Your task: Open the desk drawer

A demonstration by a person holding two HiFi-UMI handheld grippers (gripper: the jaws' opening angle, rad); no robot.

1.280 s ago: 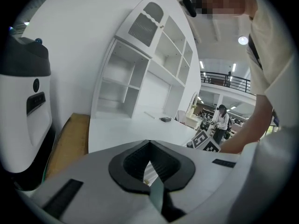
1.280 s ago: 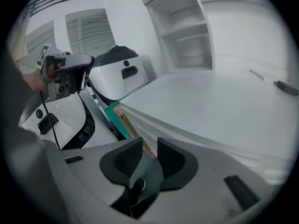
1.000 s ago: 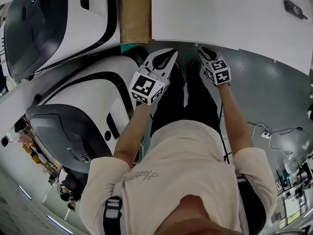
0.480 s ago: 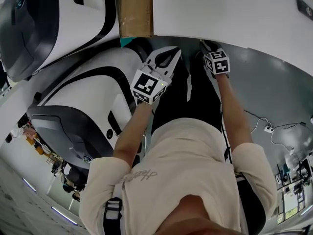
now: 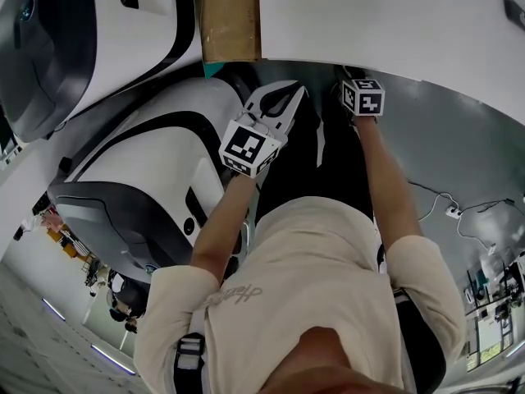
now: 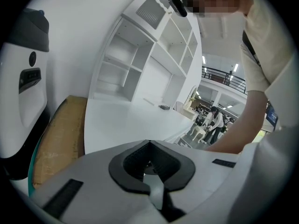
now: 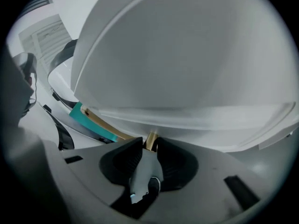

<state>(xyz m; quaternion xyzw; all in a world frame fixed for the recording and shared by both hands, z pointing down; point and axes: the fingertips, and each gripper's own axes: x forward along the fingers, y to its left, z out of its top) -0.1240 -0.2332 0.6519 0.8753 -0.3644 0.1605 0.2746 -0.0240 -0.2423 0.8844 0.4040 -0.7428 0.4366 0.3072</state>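
Note:
The white desk [image 5: 385,15] fills the top of the head view, and no drawer front or handle can be made out on it. My right gripper [image 5: 346,75] reaches under the desk's front edge with its marker cube just outside. In the right gripper view that gripper [image 7: 150,143] has its jaws together with only a thin slit, pointing up at the desk's white underside [image 7: 187,55]. My left gripper [image 5: 296,87] hovers left of it, short of the desk edge. It is shut on nothing in the left gripper view [image 6: 149,143], facing across the desk top [image 6: 126,120].
A cardboard box [image 5: 227,15] stands at the desk's left end with a teal piece [image 5: 212,73] below it. Two large white-and-black machines [image 5: 156,179] [image 5: 74,39] crowd the left side. A cable and power strip [image 5: 448,213] lie on the grey floor at right. White shelving [image 6: 140,55] rises behind the desk.
My right gripper has moved forward, its jaws now under the desk's front edge. The left gripper has shifted only slightly forward.

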